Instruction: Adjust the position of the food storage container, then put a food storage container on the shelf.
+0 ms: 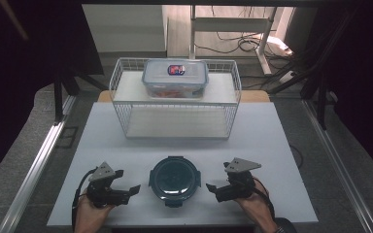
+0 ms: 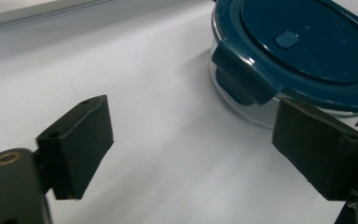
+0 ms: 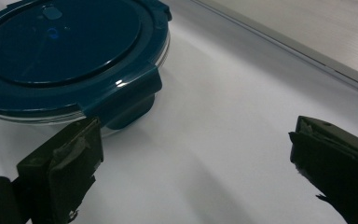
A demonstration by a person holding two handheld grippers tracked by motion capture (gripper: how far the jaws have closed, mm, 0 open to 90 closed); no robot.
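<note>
**Both grippers low, jaws apart**

Left gripper (image 1: 132, 188) is held in the person's left hand (image 1: 90, 213), jaws pointing inward, spread wide with nothing between them. Right gripper (image 1: 211, 187) sits in the right hand (image 1: 257, 206), jaws likewise pointing inward, parted and empty. Both forearms enter from the near edge.

You are facing a white bench (image 1: 281, 145) that stands on a grey carpeted floor (image 1: 24, 165). A pale metal rail (image 1: 36, 167) runs along the floor to your left, and another rail (image 1: 340, 170) runs on your right. Black curtains (image 1: 24, 43) darken both sides of the room. At the far end, a light wooden floor (image 1: 179, 29) is brightly lit, with a white frame (image 1: 233, 24) and loose black cables (image 1: 245, 43) lying there.
</note>
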